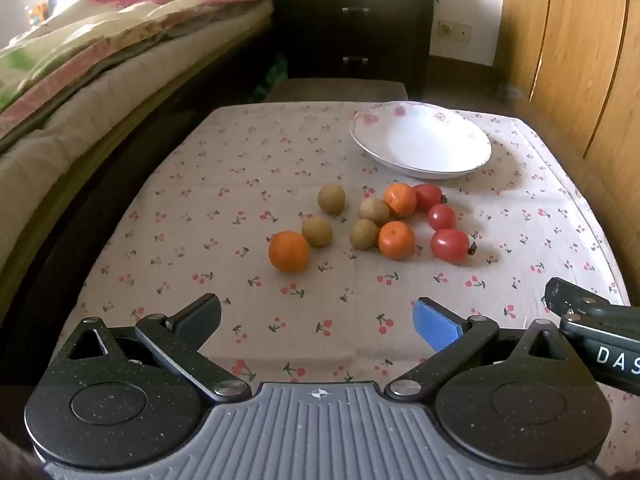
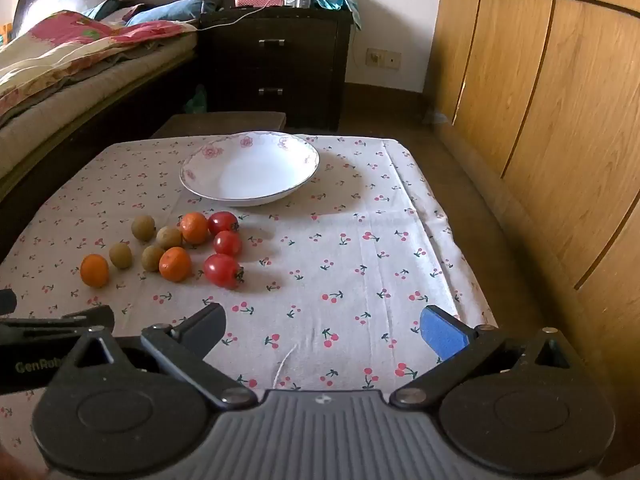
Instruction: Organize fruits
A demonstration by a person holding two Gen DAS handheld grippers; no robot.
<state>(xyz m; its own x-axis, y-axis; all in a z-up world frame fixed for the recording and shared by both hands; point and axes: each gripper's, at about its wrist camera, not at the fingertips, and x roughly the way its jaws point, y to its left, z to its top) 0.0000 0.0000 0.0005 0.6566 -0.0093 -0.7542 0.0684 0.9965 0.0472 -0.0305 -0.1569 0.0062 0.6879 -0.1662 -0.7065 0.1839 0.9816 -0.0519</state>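
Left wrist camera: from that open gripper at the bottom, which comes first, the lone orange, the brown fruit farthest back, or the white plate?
From the left gripper, nearest first:
1. Lone orange, left end of the fruit group, just ahead of the open jaws.
2. Rear brown fruit, farther back, near the middle.
3. White plate, empty, back right on the cherry-print cloth.

White letters "DAS" stand on the dark body of the right gripper (image 1: 600, 336), which reaches into the left wrist view from the right edge; the word runs off the frame, so the rest cannot be read. Pale green letters "GenRob" stand on the dark body of the left gripper (image 2: 36, 356), seen at the left edge of the right wrist view; the black linkage in front cuts the word off. No other readable text shows in either view.
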